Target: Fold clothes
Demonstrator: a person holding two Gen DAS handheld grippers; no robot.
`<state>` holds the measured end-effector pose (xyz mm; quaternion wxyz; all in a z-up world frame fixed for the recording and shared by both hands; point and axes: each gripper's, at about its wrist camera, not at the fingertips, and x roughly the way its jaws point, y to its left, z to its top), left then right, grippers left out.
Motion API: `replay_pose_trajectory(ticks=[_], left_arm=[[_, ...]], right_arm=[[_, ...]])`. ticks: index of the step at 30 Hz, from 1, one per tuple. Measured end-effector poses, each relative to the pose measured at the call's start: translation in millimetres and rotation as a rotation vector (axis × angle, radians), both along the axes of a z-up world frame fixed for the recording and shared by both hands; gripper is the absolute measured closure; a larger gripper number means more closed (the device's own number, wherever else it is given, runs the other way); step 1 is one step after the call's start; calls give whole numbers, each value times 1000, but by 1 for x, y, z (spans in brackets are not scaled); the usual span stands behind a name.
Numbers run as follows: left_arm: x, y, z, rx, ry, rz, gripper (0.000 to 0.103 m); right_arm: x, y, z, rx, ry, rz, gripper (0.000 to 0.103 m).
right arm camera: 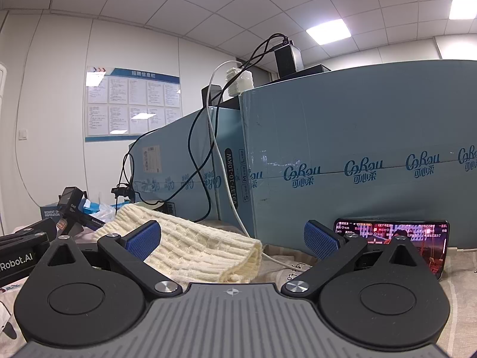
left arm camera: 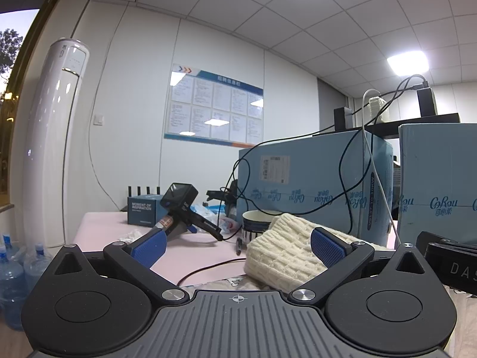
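Observation:
A folded cream knit garment (left arm camera: 283, 250) lies on the pink table (left arm camera: 190, 256) just ahead of my left gripper (left arm camera: 237, 246), which is open and empty, its blue pads either side of the garment's near edge. In the right wrist view the same garment (right arm camera: 193, 244) lies ahead and left, its ribbed end toward me. My right gripper (right arm camera: 232, 235) is open and empty, its left pad (right arm camera: 144, 238) in front of the knit. A printed light cloth (right arm camera: 286, 268) lies under the garment.
Large blue cartons (right arm camera: 357, 155) stand close behind the garment with black and white cables (right arm camera: 214, 149) hanging down. A lit phone (right arm camera: 396, 235) leans on a carton. A spare gripper (left arm camera: 182, 208), a small blue box (left arm camera: 143, 208) and a bowl (left arm camera: 256, 220) sit at left. Water bottles (left arm camera: 15, 274) stand on the floor.

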<state>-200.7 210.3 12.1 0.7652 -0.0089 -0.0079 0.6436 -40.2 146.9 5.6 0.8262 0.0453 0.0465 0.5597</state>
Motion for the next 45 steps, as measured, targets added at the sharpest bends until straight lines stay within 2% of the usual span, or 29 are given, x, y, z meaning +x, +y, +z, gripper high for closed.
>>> replay_pose_trajectory(ticks=[45], left_arm=[[-1,1,0,2,-2,8,0]], right_arm=[[0,4,0,-20,-5,4,0]])
